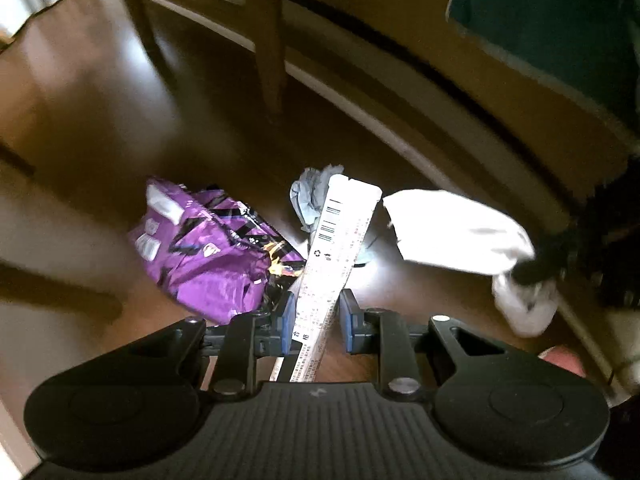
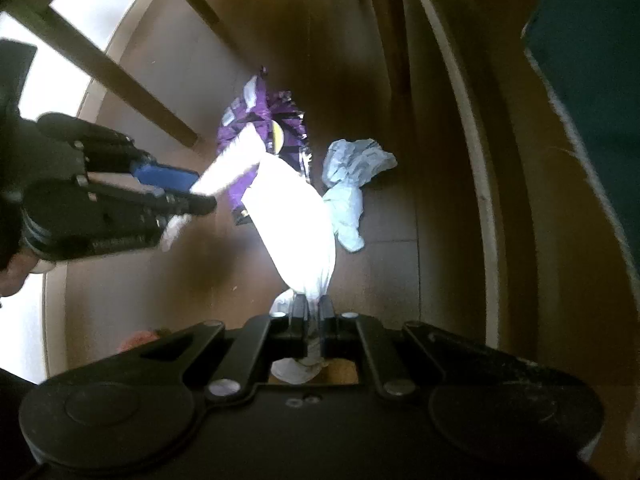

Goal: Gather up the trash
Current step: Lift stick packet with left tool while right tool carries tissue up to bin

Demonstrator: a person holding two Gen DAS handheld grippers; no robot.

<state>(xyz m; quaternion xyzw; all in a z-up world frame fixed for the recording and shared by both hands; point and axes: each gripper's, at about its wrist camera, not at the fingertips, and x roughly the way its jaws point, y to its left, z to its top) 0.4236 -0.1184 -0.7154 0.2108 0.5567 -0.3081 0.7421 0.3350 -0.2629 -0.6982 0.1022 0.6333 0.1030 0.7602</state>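
Right now I have one piece of trash in each gripper. My left gripper (image 1: 318,312) pinches one long white wrapper strip (image 1: 338,248) printed with barcodes; the blue pads (image 1: 287,318) sit against its two sides and the strip runs up and forward past the fingertips, tilted a little to the right. My right gripper (image 2: 314,314) has its jaws pressed nearly together on the gathered neck of one white plastic bag (image 2: 296,224), whose bright body hangs beyond the fingertips, with a bit of the neck bunched behind the jaws.

Below both sets of jaws, on the wooden floor (image 1: 100,128), I count two loose pieces. One crumpled purple snack bag (image 1: 208,252) lies ahead and to the left of my left jaws, partly behind the strip's lower end. One crumpled pale blue wad (image 2: 352,188), tissue or thin plastic, I cannot tell which, lies ahead and to the right of my right jaws, just beside the white bag. Two wooden furniture legs (image 1: 268,40) stand farther out beyond the trash.
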